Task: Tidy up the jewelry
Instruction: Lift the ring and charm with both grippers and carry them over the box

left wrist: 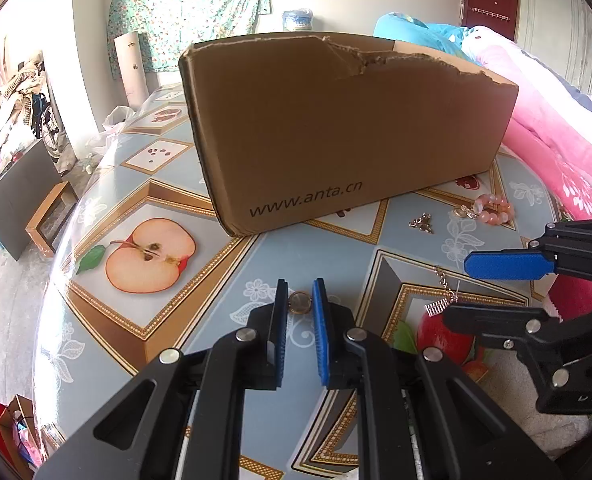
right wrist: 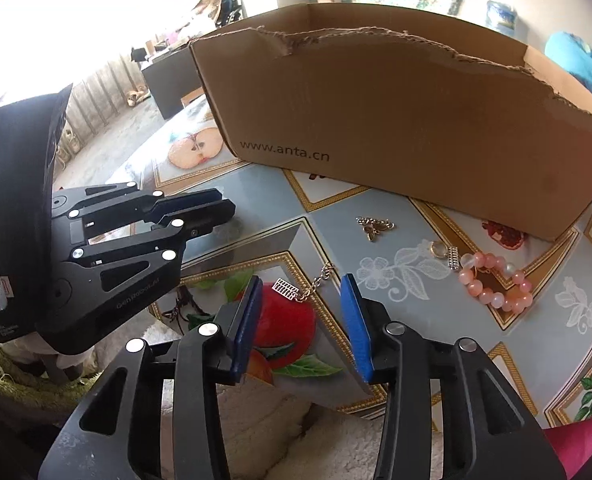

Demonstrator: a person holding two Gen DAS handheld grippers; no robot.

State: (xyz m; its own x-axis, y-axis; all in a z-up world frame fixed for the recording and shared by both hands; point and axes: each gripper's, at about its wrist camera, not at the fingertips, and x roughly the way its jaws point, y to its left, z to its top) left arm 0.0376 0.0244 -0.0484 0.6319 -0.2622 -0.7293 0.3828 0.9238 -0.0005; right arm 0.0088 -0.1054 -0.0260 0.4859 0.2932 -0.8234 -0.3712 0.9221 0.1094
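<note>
My left gripper (left wrist: pixel 300 300) has its jaws narrowly apart around a gold ring (left wrist: pixel 300 303) that lies on the table between the fingertips. My right gripper (right wrist: pixel 302 294) is open, just short of a silver charm on a chain (right wrist: pixel 292 290), which also shows in the left wrist view (left wrist: pixel 442 302). A pink bead bracelet (right wrist: pixel 496 284) lies to the right with a ring and a silver clasp (right wrist: pixel 444 252) beside it. A small gold pendant (right wrist: pixel 374 227) lies nearer the cardboard box (right wrist: pixel 396 120). The bracelet (left wrist: pixel 494 208) and pendant (left wrist: pixel 422 223) show in the left view too.
The torn open cardboard box (left wrist: pixel 336 128) stands at the back of the fruit-print tablecloth (left wrist: pixel 152 252). Pink bedding (left wrist: pixel 556 152) lies right of the table. The table edge drops to the floor on the left. A fluffy cushion (right wrist: pixel 256 412) is below the right gripper.
</note>
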